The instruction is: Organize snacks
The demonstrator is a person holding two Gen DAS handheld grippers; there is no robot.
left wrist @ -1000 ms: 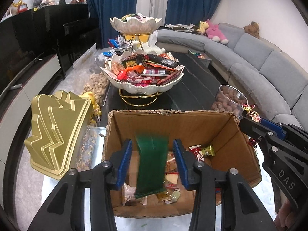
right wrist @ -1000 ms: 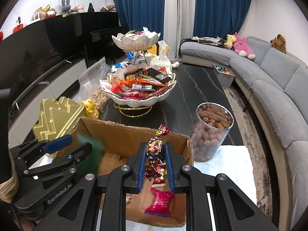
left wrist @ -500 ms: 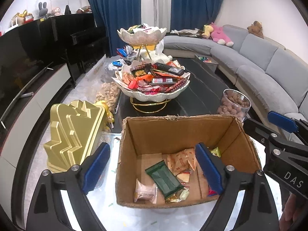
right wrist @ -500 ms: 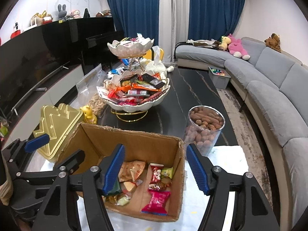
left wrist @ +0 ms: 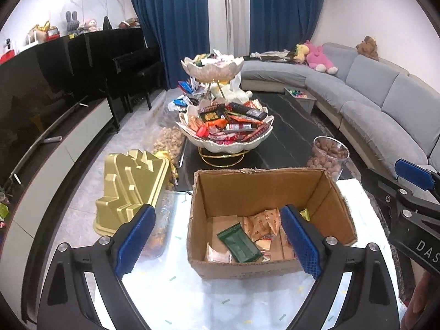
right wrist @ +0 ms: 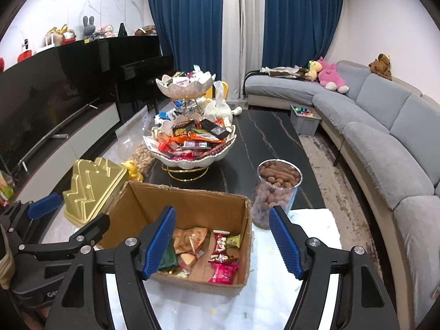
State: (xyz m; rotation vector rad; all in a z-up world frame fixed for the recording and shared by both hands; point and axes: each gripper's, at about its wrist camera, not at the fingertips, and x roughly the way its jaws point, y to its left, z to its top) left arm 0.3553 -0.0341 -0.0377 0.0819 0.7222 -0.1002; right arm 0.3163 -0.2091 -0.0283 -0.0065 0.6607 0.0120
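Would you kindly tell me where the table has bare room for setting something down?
Free: the dark tabletop between the tiered snack stand and nut jar; the white sheet beside the cardboard box. Crowded: the gold tin side.

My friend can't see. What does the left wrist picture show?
A cardboard box sits close in front of the left gripper, whose blue-padded jaws stand wide and empty; inside lie a dark green packet and other wrapped snacks. Behind it a two-tier shell-shaped snack stand stands on a dark table, a gold tin left.
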